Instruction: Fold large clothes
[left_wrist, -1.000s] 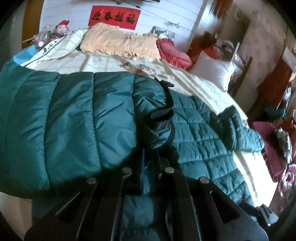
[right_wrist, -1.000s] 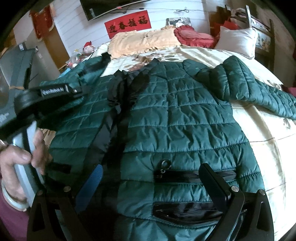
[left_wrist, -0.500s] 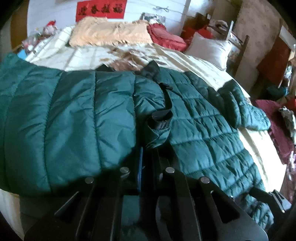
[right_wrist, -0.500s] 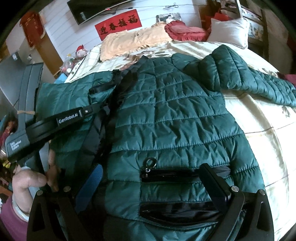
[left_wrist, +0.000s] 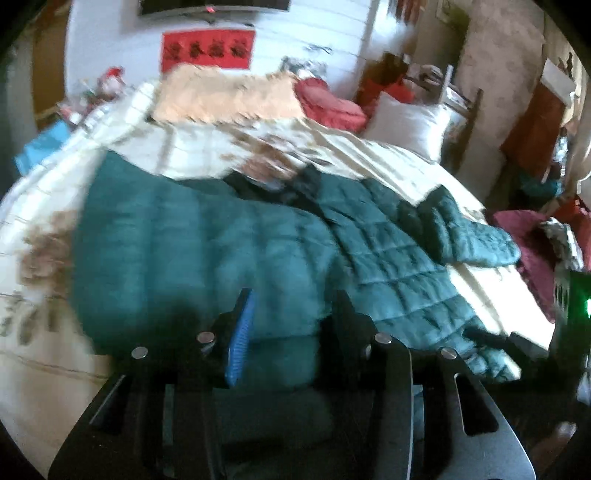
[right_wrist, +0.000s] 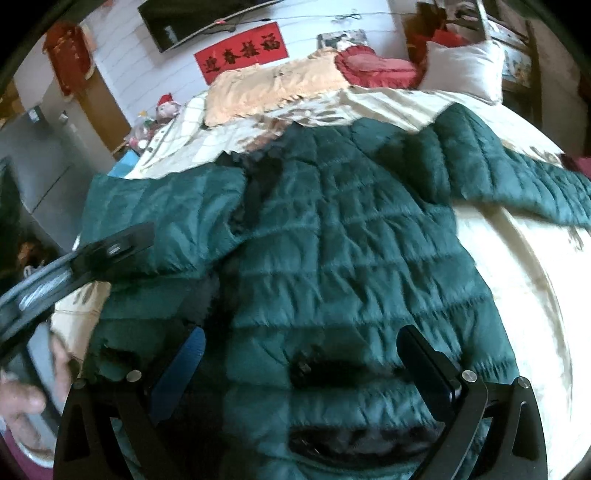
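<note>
A dark green quilted jacket (right_wrist: 354, 243) lies spread on the bed, front up, with its left sleeve (left_wrist: 192, 251) folded in across the body and its right sleeve (right_wrist: 517, 177) stretched out to the right. My left gripper (left_wrist: 291, 314) is open, its jaws apart just over the folded sleeve, holding nothing. It also shows in the right wrist view (right_wrist: 110, 251) at the left. My right gripper (right_wrist: 299, 347) is open and empty above the jacket's lower front, near the black pocket zips (right_wrist: 332, 369).
The bed (right_wrist: 524, 295) has a cream patterned cover. A peach blanket (right_wrist: 273, 85), red cushion (right_wrist: 373, 66) and white pillow (right_wrist: 461, 70) lie at the head. A chair and red clothes (left_wrist: 532, 236) stand off the bed's right side.
My left gripper has let go of the sleeve cuff and opened. The sleeve now lies flat across the jacket. Both views have pulled back and blurred.
</note>
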